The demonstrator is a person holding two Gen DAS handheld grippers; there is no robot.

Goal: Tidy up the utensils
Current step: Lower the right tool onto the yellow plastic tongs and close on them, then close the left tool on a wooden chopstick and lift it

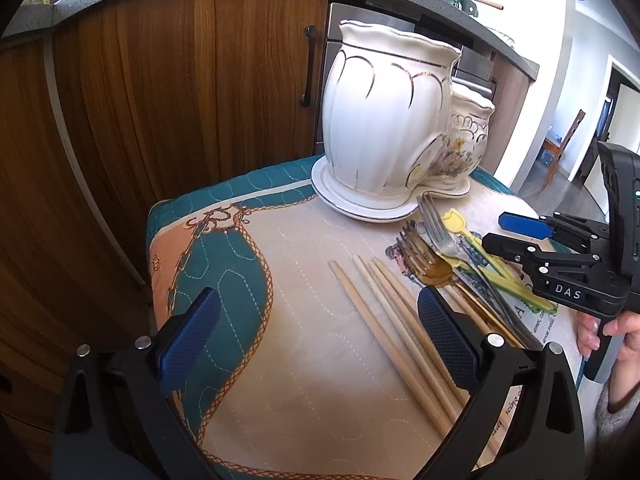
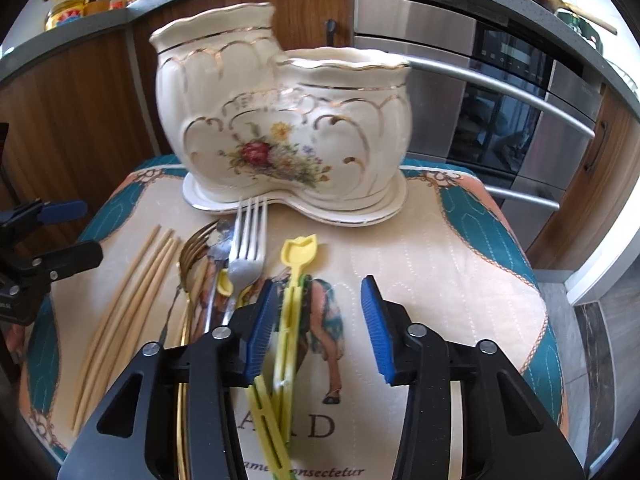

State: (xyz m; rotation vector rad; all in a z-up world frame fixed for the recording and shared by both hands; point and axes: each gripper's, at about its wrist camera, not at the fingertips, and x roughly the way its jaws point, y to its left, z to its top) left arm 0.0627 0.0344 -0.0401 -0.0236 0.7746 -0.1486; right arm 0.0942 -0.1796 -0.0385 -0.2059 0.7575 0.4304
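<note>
1. We find the utensils loose on a quilted cloth over the worktop, in front of a white two-pocket ceramic holder on its saucer.
2. Count: four wooden chopsticks at the left; a steel fork and a gold fork overlapping in the middle, possibly a third piece under them, hard to tell; at least two yellow plastic picks to the right.
3. Right hand-held gripper: jaws partly open, straddling the long yellow pick; pads not pressing on it as far as we can see.
4. Left hand-held gripper: jaws wide, empty, low over the cloth beside the chopsticks.
5. Handling, our judgement: picks light and bendy, best pinched mid-shaft. Forks stiff and slippery; take one by the handle, clear of the tangle. Chopsticks light and apt to roll. Holder fragile, so lower things in gently.
</note>
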